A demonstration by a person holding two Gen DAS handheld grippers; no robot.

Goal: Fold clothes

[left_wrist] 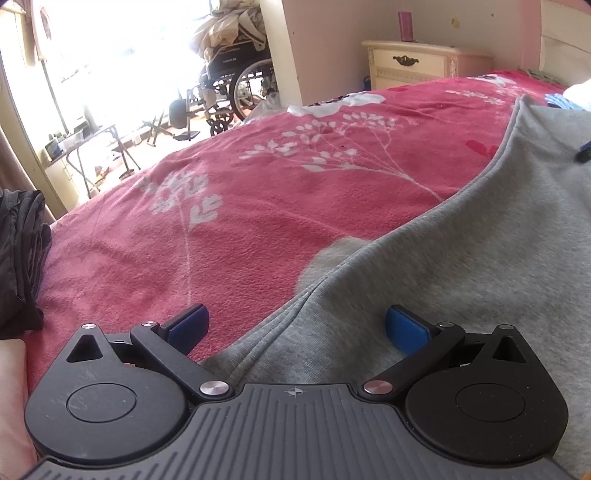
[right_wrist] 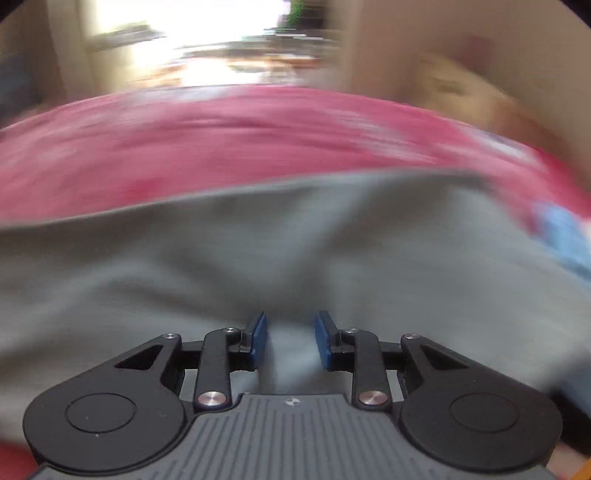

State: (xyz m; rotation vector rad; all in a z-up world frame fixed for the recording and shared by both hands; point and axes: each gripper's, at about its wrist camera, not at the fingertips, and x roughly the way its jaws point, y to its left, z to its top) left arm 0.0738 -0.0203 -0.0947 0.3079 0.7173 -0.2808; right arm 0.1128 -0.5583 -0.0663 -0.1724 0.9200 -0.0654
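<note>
**Grey garment spread on the bed, fold barely begun**

Closest to me, the left tool [left_wrist: 295,325] hangs over the near hem of the grey garment [left_wrist: 461,258] with its blue pads spread wide, gripping nothing; the ribbed hem runs between them untouched. The right tool [right_wrist: 290,338] sits with its pads drawn fairly close and a ridge of the same grey cloth [right_wrist: 258,251] between them. That view is smeared by motion, so I cannot tell whether the pads actually pinch the cloth.

My reading is that little is done on this piece. It lies mostly flat and open across the pink floral blanket [left_wrist: 240,221] on the bed, with 1 long edge running away diagonally and no completed fold that I can see. A dark bundle [left_wrist: 22,258] at the bed's left edge may be finished work, though I cannot be sure.

Further off, something pale blue [left_wrist: 561,100] lies by the garment's far end. Beyond the bed stand a cream bedside cabinet [left_wrist: 413,64] with a pink object [left_wrist: 405,26] on it, a wheelchair [left_wrist: 236,88] piled with bedding, a small folding stand [left_wrist: 88,144], and a very bright window.
</note>
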